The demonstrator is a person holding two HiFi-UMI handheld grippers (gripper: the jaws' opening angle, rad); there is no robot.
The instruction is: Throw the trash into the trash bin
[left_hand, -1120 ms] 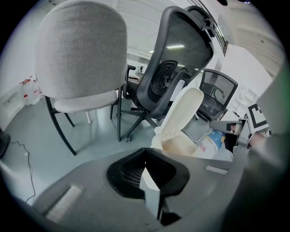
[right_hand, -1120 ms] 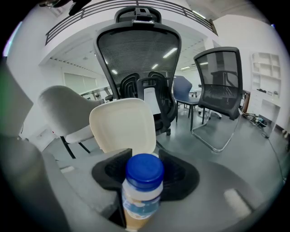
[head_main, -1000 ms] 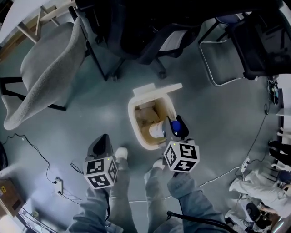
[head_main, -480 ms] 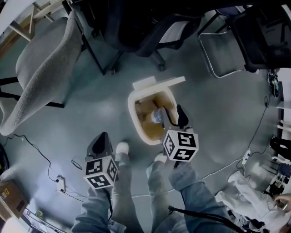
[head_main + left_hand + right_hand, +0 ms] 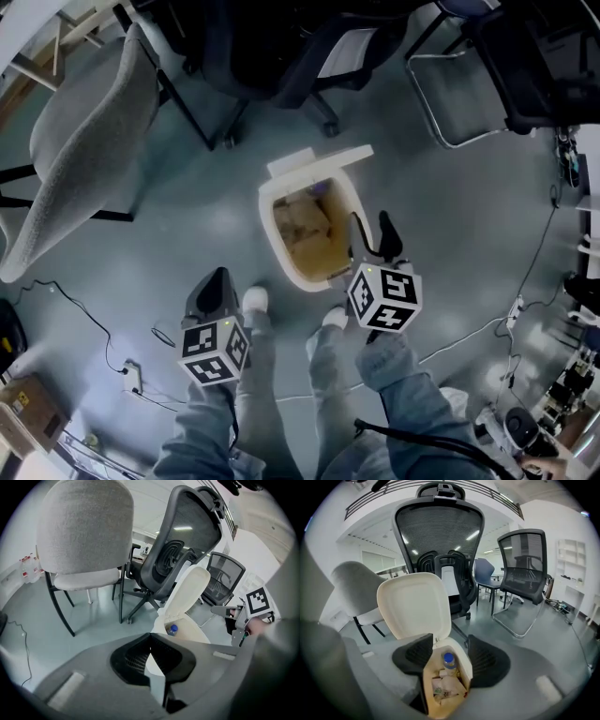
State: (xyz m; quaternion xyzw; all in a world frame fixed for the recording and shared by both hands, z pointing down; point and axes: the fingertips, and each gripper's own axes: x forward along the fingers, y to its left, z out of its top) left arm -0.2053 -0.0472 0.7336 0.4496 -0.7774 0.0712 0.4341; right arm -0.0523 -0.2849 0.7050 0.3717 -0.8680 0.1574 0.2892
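Right claw (image 5: 370,234) just opened, empty, at trash bin's (image 5: 267,230) 4 o'clock rim; bottle (image 5: 448,660) inside. Left claw (image 5: 213,284) closed, empty.

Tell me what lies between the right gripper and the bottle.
Nothing, per the right gripper view: the right gripper, jaws just opened and empty, faces the bottle in the bin.

Blue-grey sleeves (image 5: 398,375), white shoes (image 5: 254,300); left gripper (image 5: 214,281) and right gripper (image 5: 371,230) bear black-and-white marker cubes (image 5: 384,298).
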